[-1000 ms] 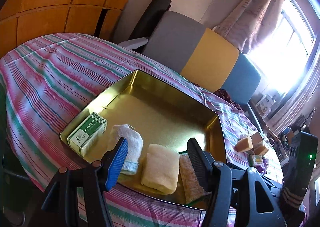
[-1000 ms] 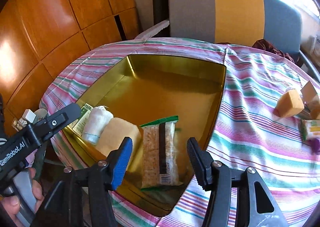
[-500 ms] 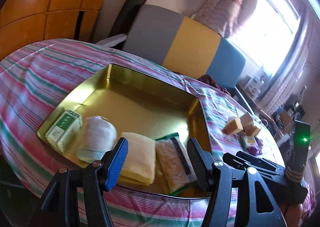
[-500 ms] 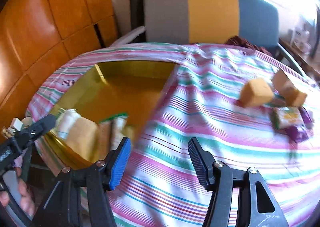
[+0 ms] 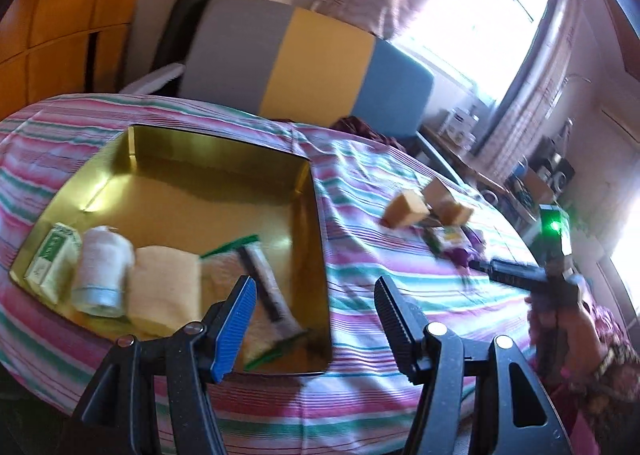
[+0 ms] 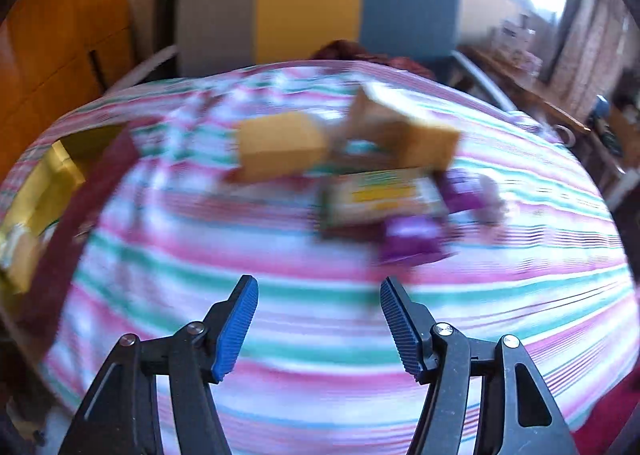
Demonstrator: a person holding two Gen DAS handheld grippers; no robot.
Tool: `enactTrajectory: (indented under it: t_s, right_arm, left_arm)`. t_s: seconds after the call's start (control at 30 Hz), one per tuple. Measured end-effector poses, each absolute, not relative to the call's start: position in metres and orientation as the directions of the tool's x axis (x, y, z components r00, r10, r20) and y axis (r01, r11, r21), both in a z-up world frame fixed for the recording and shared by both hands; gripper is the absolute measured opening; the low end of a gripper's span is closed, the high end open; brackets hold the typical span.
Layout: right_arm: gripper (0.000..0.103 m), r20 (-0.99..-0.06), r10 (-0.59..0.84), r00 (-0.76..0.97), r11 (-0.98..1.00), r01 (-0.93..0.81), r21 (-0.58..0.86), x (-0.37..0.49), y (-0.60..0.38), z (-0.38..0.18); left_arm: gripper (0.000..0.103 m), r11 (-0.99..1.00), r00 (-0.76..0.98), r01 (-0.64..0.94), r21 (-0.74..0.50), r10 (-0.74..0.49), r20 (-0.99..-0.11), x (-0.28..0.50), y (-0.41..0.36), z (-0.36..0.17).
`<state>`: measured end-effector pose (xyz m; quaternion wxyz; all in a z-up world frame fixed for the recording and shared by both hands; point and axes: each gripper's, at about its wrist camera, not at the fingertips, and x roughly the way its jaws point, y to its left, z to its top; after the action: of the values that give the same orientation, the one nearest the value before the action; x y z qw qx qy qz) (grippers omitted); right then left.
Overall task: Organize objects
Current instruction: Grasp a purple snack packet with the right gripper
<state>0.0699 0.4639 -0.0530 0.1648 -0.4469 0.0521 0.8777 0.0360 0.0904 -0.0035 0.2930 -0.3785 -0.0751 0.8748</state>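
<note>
On the striped cloth of the counter (image 5: 380,295), toward its left side, a gold tin tray (image 5: 312,215) is set; along the tray's near edge four things are lined up side by side: a green-and-white box (image 5: 52,267) at the left corner, a white roll (image 5: 102,273), a yellow folded cloth (image 5: 164,291) and a clear packet with a green seal (image 5: 256,295) toward the right wall. The left gripper (image 5: 312,311) is held above the tray's near right corner, its jaws standing open with nothing between them. Well apart from the tray, toward the counter's far right edge, a loose cluster is seen: a tan block (image 6: 280,145), a second tan block (image 6: 404,133) just beside it, a yellow-green packet (image 6: 384,199) in front of them, and purple wrapped pieces (image 6: 412,239) touching the packet. The right gripper (image 6: 318,315) is pointed at this cluster from the near side, its jaws opening and empty; this view is blurred. Behind the counter a grey, yellow and blue chair back (image 5: 304,63) is visible
</note>
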Motion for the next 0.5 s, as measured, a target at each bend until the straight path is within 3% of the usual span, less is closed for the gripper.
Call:
enactTrajectory:
  t_s: [0.1, 0.5]
  right_arm:
    - [0.080, -0.796, 0.251, -0.551, -0.937, -0.345, -0.056, 0.065, 0.500, -0.052]
    - [0.078, -0.775, 0.214, -0.594, -0.939, -0.343, 0.003, 0.047, 0.543, -0.080]
  left_arm:
    - [0.062, -0.802, -0.521, -0.496, -0.334, 0.582, -0.624, 0.042, 0.107, -0.001]
    - [0.062, -0.765, -0.467, -0.586, -0.267, 0.588, -0.661, 0.060, 0.155, 0.001]
